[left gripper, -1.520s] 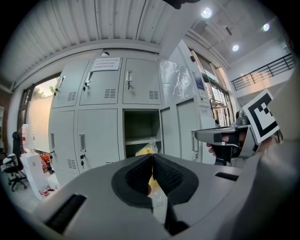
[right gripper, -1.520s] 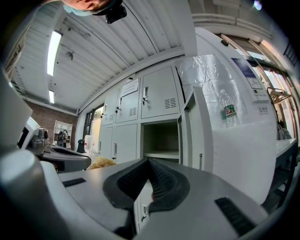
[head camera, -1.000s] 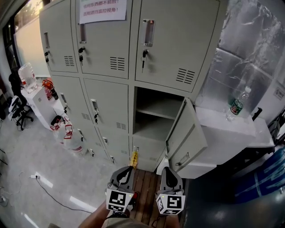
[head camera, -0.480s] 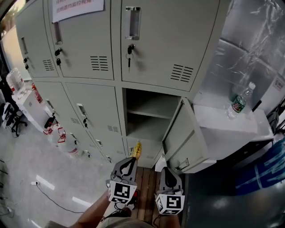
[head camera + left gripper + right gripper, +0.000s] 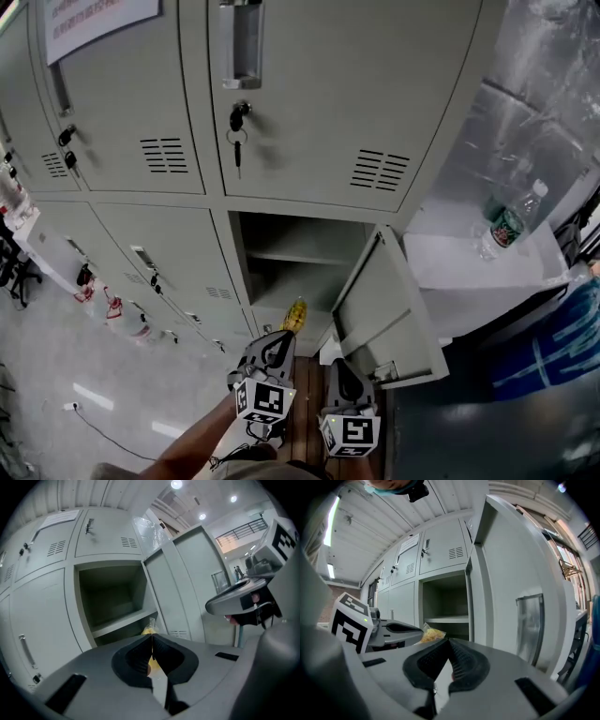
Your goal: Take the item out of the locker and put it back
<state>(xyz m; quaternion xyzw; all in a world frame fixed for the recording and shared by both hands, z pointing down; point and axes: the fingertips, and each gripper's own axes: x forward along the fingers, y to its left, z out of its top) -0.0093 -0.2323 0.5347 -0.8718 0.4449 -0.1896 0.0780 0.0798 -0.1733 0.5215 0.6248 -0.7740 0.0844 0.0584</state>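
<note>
- Two grippers, jaws closed: left gripper pinches a crinkly yellow packet, its held edge hidden between the pads; right gripper empty.
- Packet held at the lower front edge of the open grey metal locker.

Matt metal locker, glossy (plastic) packet

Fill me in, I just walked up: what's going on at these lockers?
A person holds a gripper in each hand in front of an open locker, its door swung out. The left gripper is shut on a yellow snack bag, just short of the opening. The right gripper is shut and empty.
</note>
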